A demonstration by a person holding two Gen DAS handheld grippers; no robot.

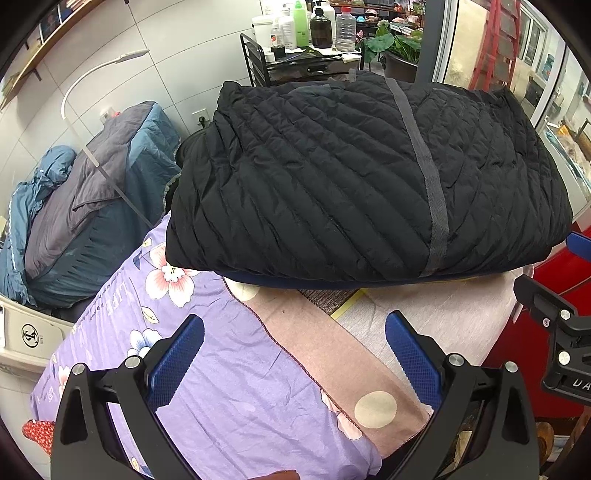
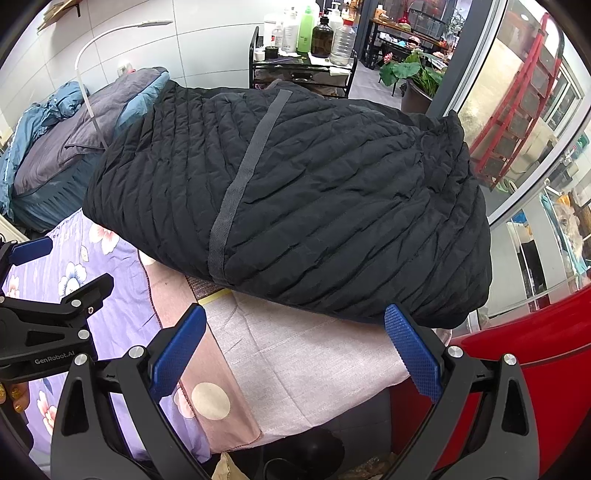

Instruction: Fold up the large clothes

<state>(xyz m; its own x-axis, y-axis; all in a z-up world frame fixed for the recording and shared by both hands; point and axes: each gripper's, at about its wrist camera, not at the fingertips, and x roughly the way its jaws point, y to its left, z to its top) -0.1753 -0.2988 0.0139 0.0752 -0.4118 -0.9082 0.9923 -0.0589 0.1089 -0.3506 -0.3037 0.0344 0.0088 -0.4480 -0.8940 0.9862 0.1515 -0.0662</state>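
A black quilted jacket [image 1: 354, 184] lies folded into a thick bundle on the table, with a grey strap [image 1: 424, 166] running across its top. In the right wrist view the same jacket [image 2: 314, 206] fills the middle, and its grey strap [image 2: 243, 173] runs down the left half. My left gripper [image 1: 295, 328] hovers open in front of the jacket, over the cloth cover, holding nothing. My right gripper [image 2: 295, 321] is open too, just short of the jacket's near edge, with its right fingertip [image 2: 399, 321] close to the fabric.
The table wears a purple floral sheet [image 1: 207, 369], a pink dotted cloth [image 1: 332, 354] and a pale pink cloth [image 2: 314, 362]. A pile of blue and grey bedding [image 1: 85, 199] lies at left. A cart of bottles [image 1: 306, 33] stands behind. A red object [image 2: 517, 369] sits at right.
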